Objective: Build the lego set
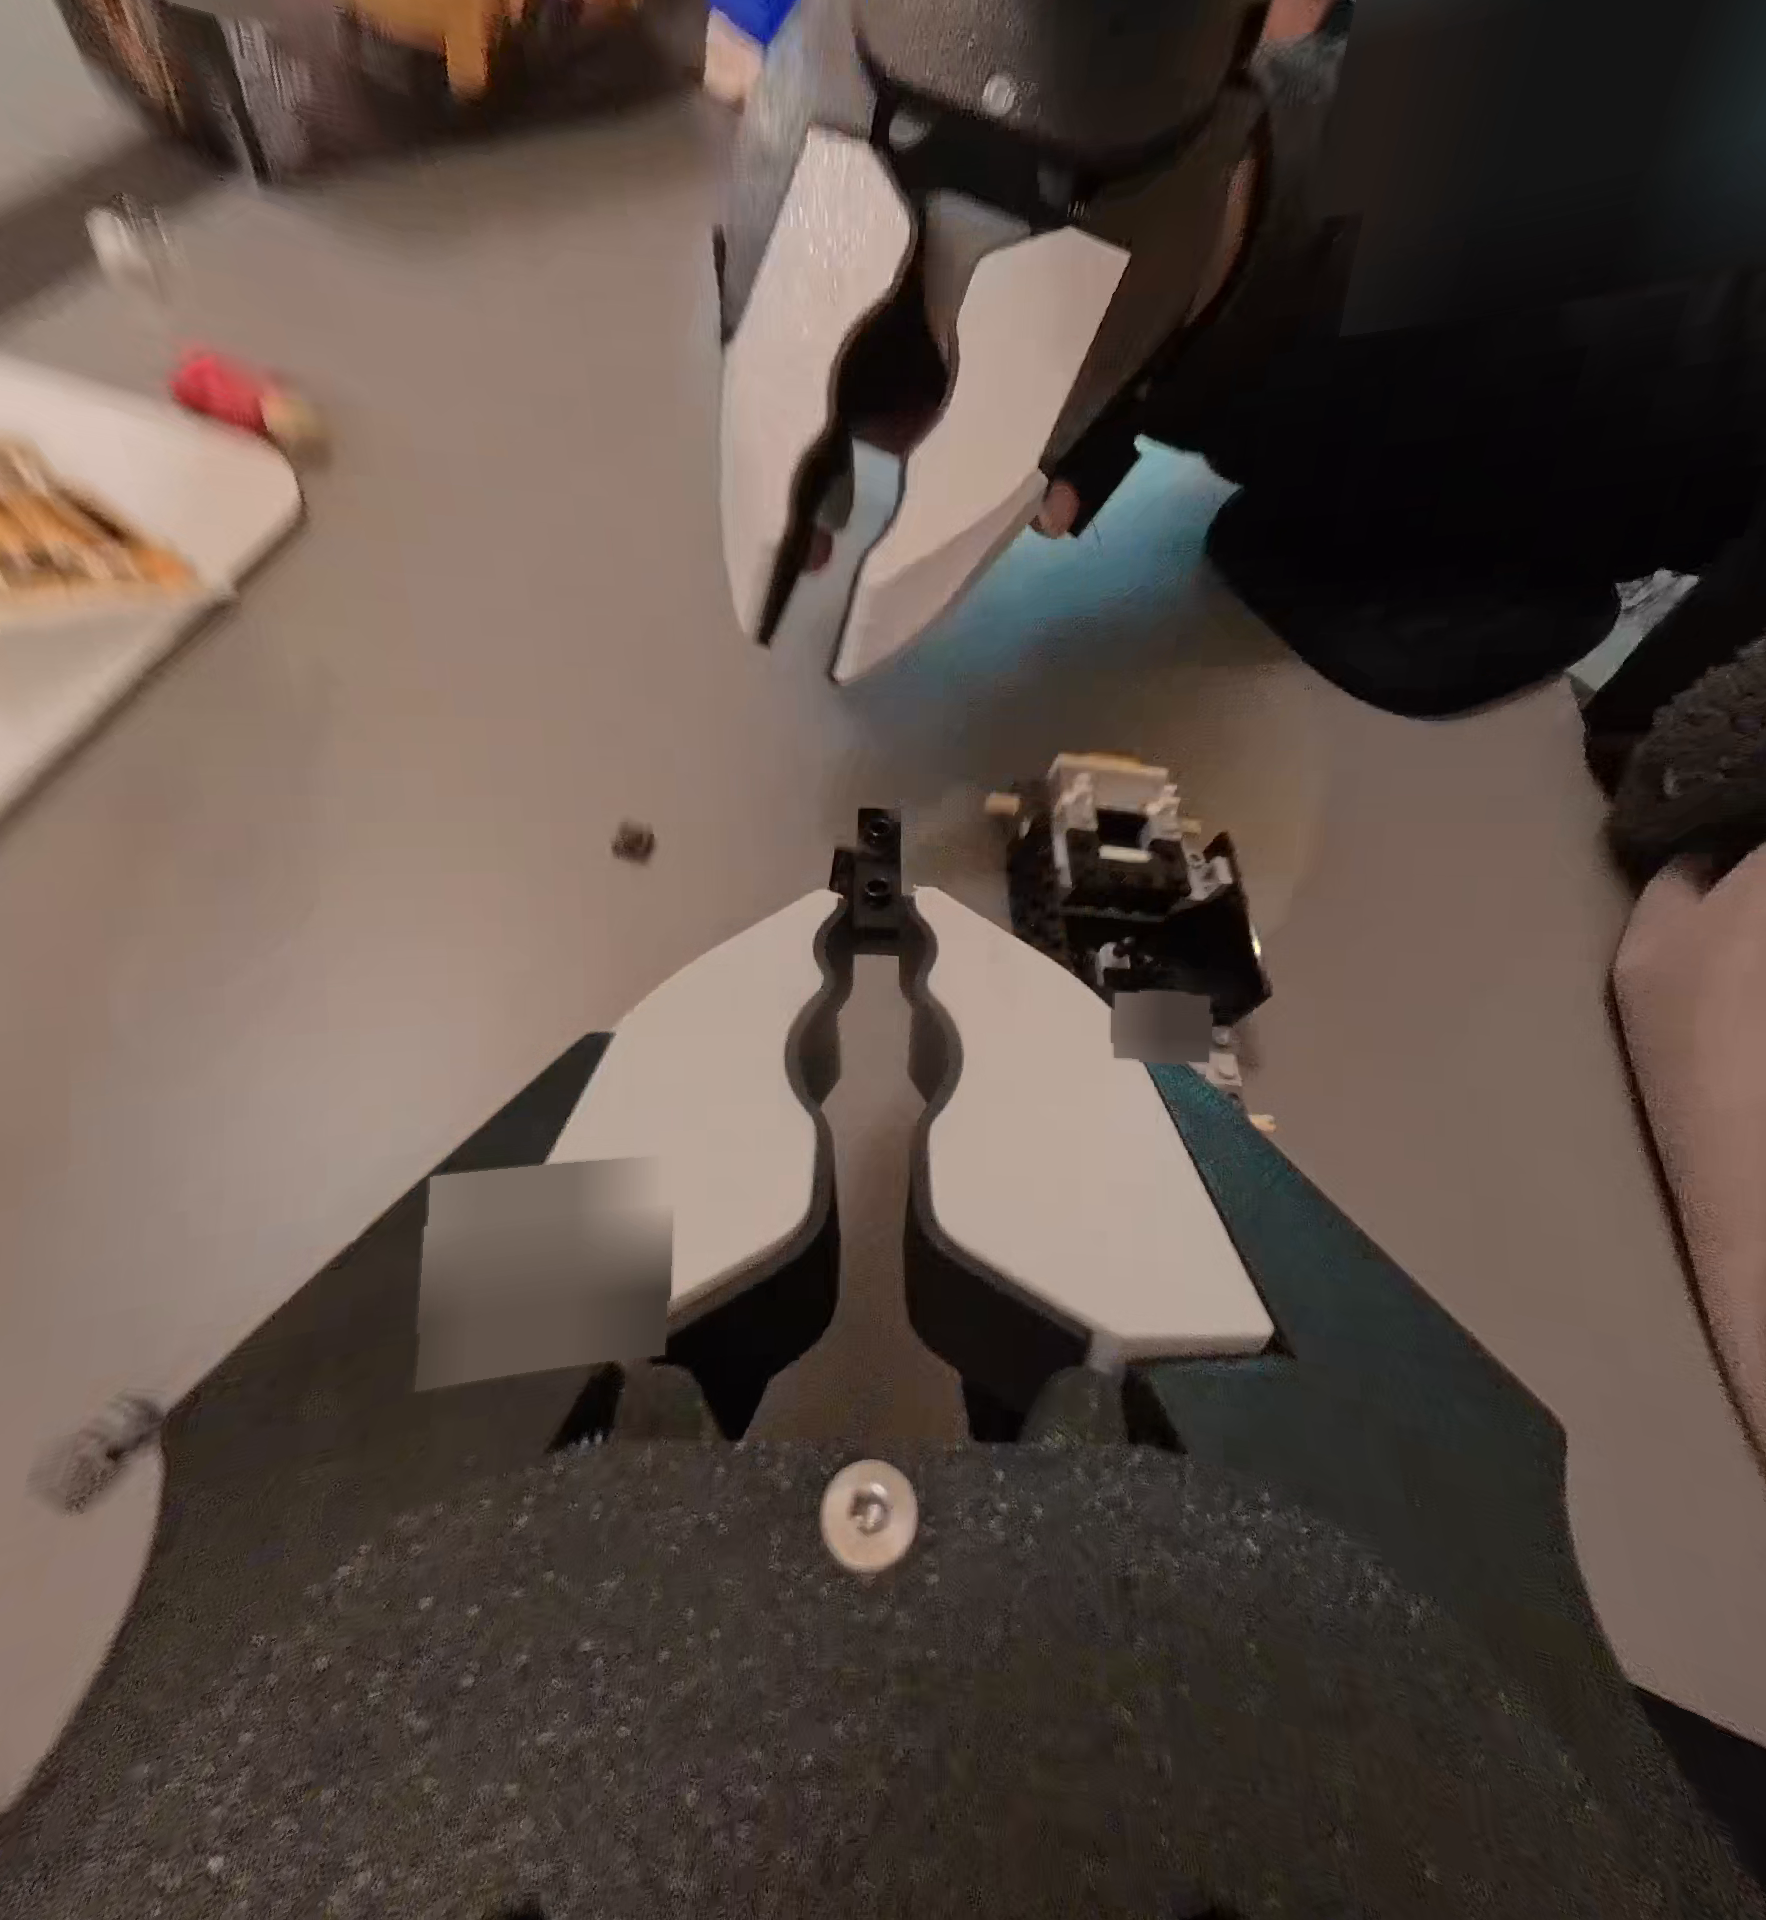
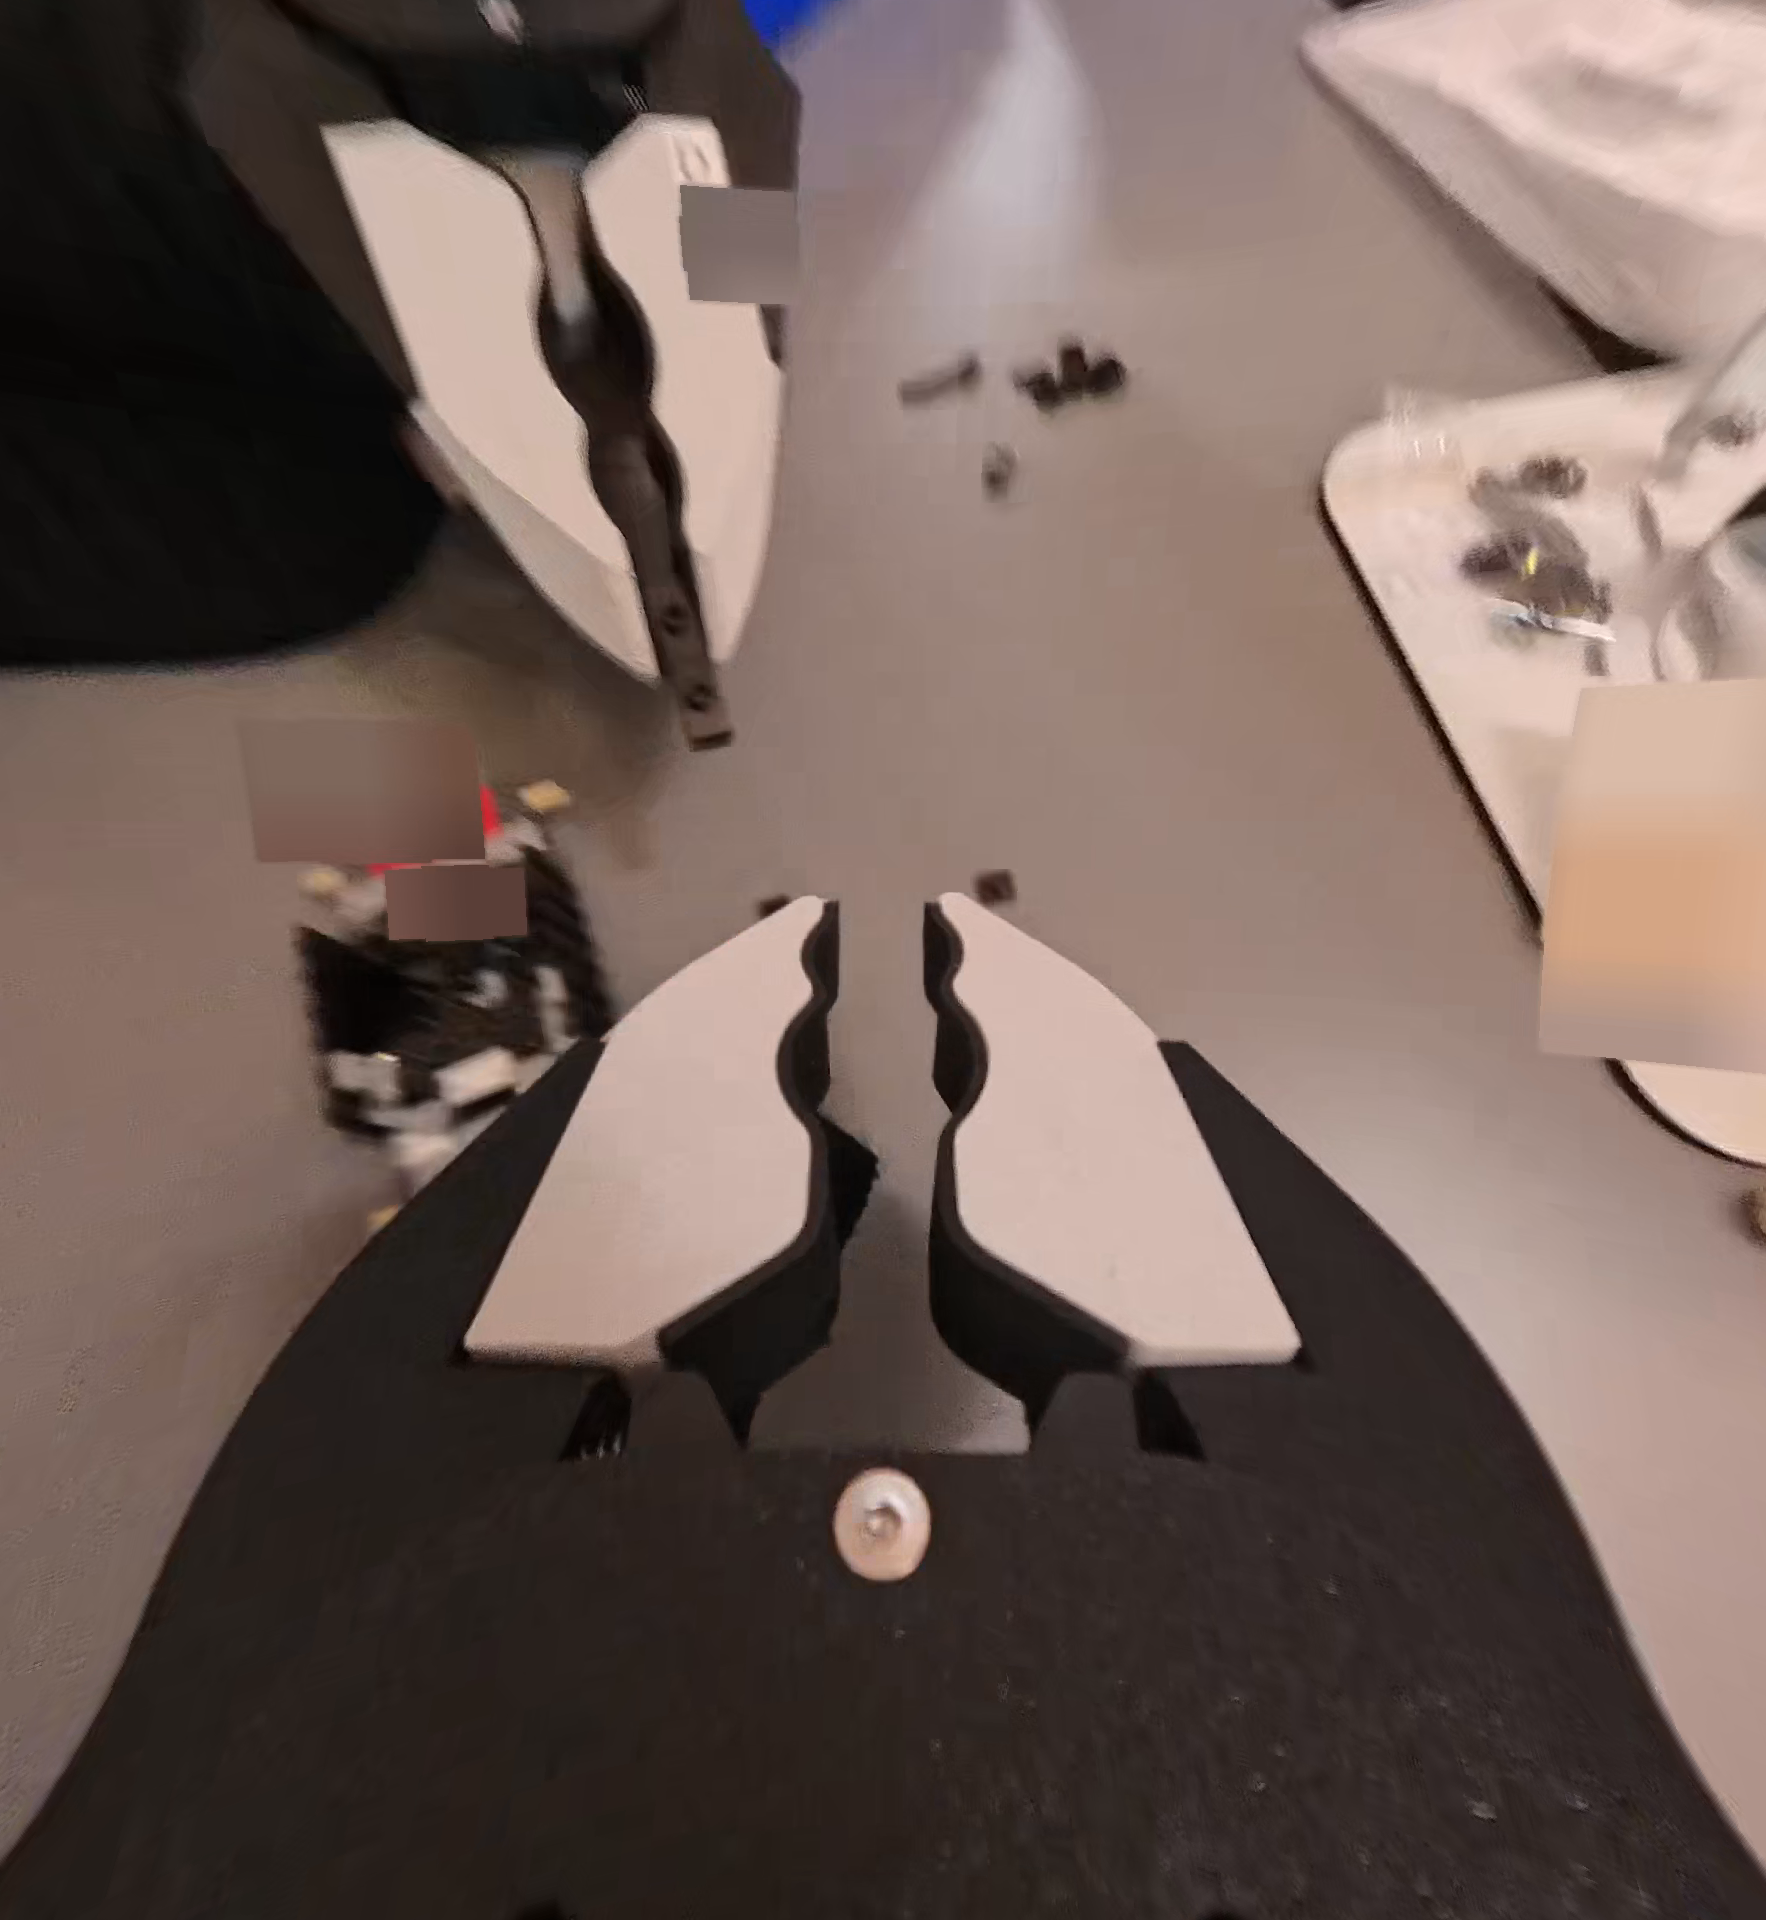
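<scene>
My left gripper point(image 1: 874, 906) is shut on a small black lego piece point(image 1: 874, 868) with two holes, which sticks out past the fingertips above the grey table. The partly built black and white lego model point(image 1: 1133, 894) stands on the table just right of the fingertips. My right gripper point(image 1: 806, 649) hangs farther off, pointing down toward the held piece. In the right wrist view my right gripper point(image 2: 881, 914) is open and empty. There the left gripper point(image 2: 687, 665) with the black piece point(image 2: 700, 701) is at upper left, and the blurred model point(image 2: 443, 1018) is at left.
Loose dark pieces point(image 2: 1066, 374) lie on the table farther off, one small piece point(image 2: 995, 885) near my right fingertips. A white tray point(image 2: 1378, 623) at right holds several small parts. An open booklet point(image 1: 27, 540) and a red piece point(image 1: 224, 390) lie at left. A person's sleeve point(image 1: 1481, 520) is at right. There is about 7 cm between the tips of the two grippers.
</scene>
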A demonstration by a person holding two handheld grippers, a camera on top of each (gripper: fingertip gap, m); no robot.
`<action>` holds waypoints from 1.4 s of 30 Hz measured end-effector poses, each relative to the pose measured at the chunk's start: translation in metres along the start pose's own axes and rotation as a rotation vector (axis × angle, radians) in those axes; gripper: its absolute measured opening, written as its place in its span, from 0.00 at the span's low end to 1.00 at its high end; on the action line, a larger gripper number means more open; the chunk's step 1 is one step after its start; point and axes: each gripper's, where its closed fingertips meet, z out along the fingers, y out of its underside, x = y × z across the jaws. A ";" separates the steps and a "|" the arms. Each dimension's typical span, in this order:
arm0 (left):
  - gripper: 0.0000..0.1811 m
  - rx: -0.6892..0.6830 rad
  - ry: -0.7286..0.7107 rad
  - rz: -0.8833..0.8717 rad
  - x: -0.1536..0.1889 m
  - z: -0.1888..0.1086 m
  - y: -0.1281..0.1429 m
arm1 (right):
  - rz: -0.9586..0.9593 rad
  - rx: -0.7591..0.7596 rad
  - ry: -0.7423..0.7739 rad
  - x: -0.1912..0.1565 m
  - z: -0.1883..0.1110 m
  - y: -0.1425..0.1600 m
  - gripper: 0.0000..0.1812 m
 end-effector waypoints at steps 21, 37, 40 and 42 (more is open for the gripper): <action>0.08 -0.287 -0.096 0.049 -0.012 0.016 0.050 | -0.095 -0.274 -0.027 0.033 0.050 0.025 0.16; 0.09 -0.343 -0.112 0.100 -0.011 0.013 0.056 | -0.094 -0.266 -0.064 0.028 0.054 0.024 0.04; 0.06 -0.350 -0.123 0.114 -0.011 0.013 0.057 | -0.094 -0.267 -0.062 0.028 0.054 0.024 0.04; 0.04 -0.353 -0.123 0.118 -0.011 0.013 0.057 | -0.095 -0.268 -0.059 0.028 0.054 0.024 0.04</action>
